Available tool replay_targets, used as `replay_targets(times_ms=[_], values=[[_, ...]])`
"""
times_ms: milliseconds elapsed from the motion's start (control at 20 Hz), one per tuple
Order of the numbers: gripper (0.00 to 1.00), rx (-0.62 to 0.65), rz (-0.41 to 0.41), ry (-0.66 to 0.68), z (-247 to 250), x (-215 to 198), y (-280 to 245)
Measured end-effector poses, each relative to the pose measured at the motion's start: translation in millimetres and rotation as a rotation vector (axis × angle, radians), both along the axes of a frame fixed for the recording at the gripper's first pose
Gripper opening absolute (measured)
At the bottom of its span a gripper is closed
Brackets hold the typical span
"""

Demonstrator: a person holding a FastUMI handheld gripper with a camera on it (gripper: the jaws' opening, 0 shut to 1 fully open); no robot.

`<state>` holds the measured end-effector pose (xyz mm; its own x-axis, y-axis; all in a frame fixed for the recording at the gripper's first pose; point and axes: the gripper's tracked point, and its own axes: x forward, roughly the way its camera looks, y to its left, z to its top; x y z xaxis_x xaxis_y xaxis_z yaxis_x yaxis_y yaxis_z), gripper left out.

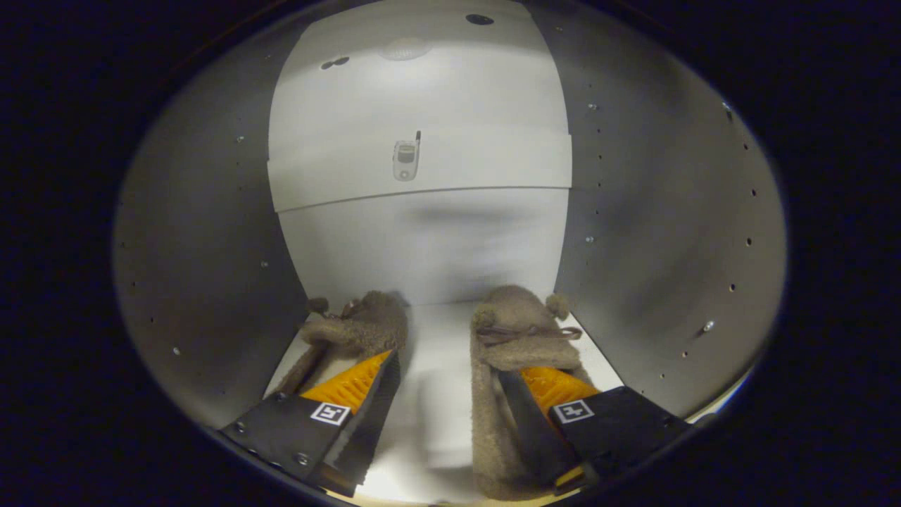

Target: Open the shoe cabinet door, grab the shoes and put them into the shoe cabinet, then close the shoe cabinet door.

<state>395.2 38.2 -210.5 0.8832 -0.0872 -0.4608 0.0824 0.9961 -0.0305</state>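
Reaching into the white shoe cabinet (pixel 211 232), the gripper (pixel 450 394) is seen with its fingers spread wide apart, nothing clamped between them. Two fuzzy tan-brown slippers with small pompoms are set on the cabinet's white bottom shelf (pixel 436 352), toes toward the back panel. The left slipper (pixel 362 325) lies partly under the left finger; the right slipper (pixel 510 324) lies beneath and alongside the right finger. Whether either finger touches a slipper cannot be told. Bare shelf shows between the fingers.
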Motion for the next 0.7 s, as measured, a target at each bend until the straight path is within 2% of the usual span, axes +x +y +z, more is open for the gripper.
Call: replay_targets(times_ms=[400, 700], values=[[0.91, -0.059, -0.021, 0.017, 11, -24, -8], [0.91, -0.063, -0.013, -0.089, 58, -61, 3]])
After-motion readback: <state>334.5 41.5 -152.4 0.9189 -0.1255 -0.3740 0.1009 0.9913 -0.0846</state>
